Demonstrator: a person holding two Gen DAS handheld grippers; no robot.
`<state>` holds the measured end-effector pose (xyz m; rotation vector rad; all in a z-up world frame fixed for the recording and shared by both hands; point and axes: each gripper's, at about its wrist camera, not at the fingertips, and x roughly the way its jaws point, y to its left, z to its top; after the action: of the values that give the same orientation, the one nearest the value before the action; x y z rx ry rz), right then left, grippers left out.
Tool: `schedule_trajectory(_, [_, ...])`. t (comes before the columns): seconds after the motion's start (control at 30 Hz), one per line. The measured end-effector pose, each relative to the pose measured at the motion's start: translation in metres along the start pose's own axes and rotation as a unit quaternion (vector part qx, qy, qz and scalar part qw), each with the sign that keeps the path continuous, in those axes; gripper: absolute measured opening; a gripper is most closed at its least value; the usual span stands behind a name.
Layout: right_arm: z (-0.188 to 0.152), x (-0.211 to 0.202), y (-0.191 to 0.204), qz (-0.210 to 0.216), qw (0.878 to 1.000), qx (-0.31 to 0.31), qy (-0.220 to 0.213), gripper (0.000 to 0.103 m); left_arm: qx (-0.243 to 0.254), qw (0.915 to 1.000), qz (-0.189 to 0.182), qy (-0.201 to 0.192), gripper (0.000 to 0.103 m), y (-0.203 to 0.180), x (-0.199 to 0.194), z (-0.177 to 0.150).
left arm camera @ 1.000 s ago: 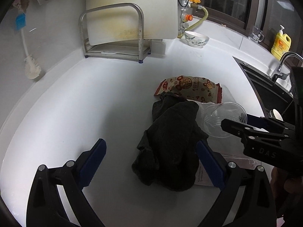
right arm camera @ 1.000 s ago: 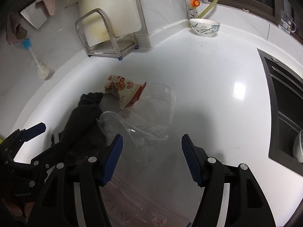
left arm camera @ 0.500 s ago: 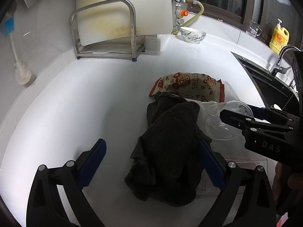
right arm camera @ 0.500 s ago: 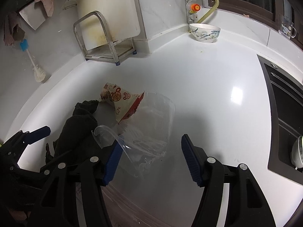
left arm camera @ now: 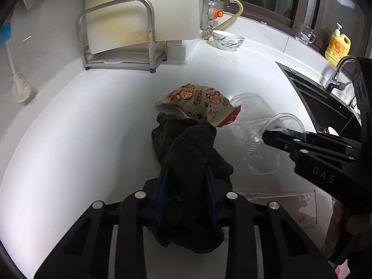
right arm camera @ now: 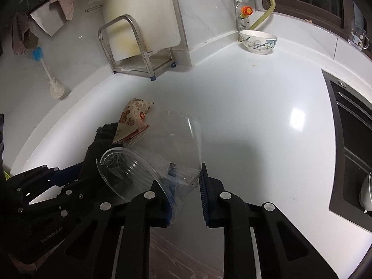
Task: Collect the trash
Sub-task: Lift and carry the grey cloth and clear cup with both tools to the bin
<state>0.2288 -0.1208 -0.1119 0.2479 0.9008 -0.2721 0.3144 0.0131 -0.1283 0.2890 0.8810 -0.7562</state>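
My left gripper (left arm camera: 184, 186) is shut on a dark grey cloth (left arm camera: 190, 153) bunched on the white counter. A printed snack bag (left arm camera: 200, 107) lies tilted on the cloth's far end; it also shows in the right wrist view (right arm camera: 132, 123). My right gripper (right arm camera: 187, 181) is shut on clear plastic cups (right arm camera: 176, 148) that lie on their sides, one rim (right arm camera: 130, 174) pushed out to its left. The cups (left arm camera: 262, 137) show in the left wrist view beside the right gripper's fingers (left arm camera: 302, 144). A flat clear plastic sheet (left arm camera: 290, 207) lies under the right gripper.
A steel rack (left arm camera: 121, 37) holds a white cutting board at the back. A patterned bowl (right arm camera: 258, 41) stands by the gas pipe. A bottle brush (right arm camera: 51, 76) leans on the left wall. The dark sink (right arm camera: 353, 144) is at the right, with a yellow soap bottle (left arm camera: 337, 44) behind it.
Both grippers have closed: the left on the dark cloth, the right on the clear cups. The snack bag has tipped up on the cloth and both views have moved closer.
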Motion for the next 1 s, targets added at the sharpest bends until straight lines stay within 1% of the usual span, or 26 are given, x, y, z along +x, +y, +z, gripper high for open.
schedule_trajectory(0.2, [-0.002,-0.013,-0.009,-0.006,1.000,0.006,-0.002,0.019,-0.024,0.9995,0.018,-0.002,0.025,0.008,-0.015,-0.002])
schedule_trajectory(0.43, [-0.010,-0.035,-0.019,-0.004,1.000,0.006,0.000,0.019,-0.059,0.9968,0.055,0.002,0.025,0.021,-0.043,-0.014])
schedule_trajectory(0.67, [-0.019,-0.068,-0.023,0.012,1.000,-0.010,-0.006,0.019,-0.095,0.9906,0.099,0.005,0.024,0.028,-0.078,-0.028])
schedule_trajectory(0.8, [-0.024,-0.086,-0.027,0.024,1.000,-0.015,-0.007,0.019,-0.108,0.9874,0.116,0.006,0.024,0.019,-0.098,-0.039])
schedule_trajectory(1.0, [-0.039,-0.110,-0.036,0.036,0.999,-0.026,-0.001,0.019,-0.143,0.9795,0.142,-0.009,0.024,0.012,-0.125,-0.053])
